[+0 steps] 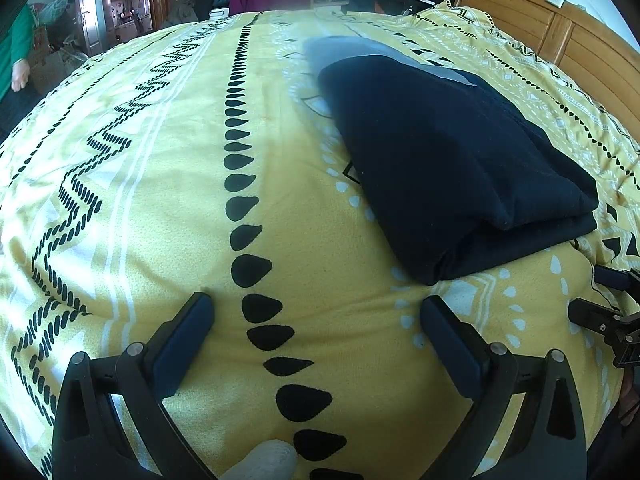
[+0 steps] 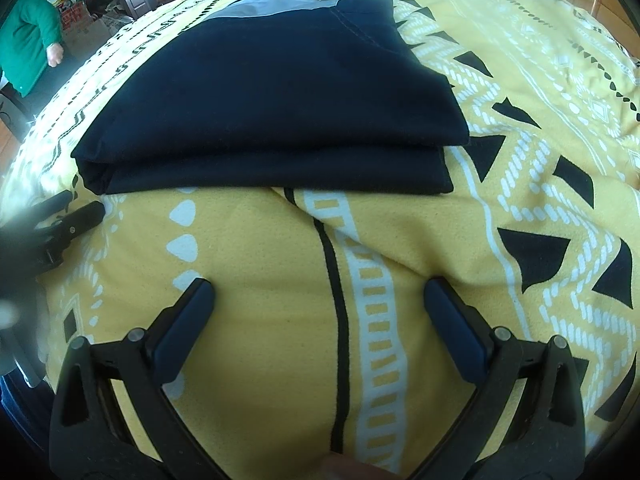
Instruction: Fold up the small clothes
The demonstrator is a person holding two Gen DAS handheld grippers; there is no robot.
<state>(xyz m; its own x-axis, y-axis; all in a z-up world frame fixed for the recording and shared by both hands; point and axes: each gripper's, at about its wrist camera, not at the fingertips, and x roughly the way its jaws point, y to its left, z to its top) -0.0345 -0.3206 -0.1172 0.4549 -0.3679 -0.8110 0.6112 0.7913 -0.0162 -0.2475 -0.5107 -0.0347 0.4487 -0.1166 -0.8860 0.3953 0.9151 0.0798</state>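
Both wrist cameras look forward low over the yellow patterned bed (image 1: 160,184), each between its own spread tool fingers. The left view takes the folded dark garment (image 1: 452,160) obliquely from its left; the right view faces its near edge squarely, close up.

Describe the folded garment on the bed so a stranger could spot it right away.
Look at the yellow patterned bedspread covering the bed. On it lies a folded dark navy garment, just beyond both open grippers. It is the only plain dark thing there, with a grey panel at its far end.
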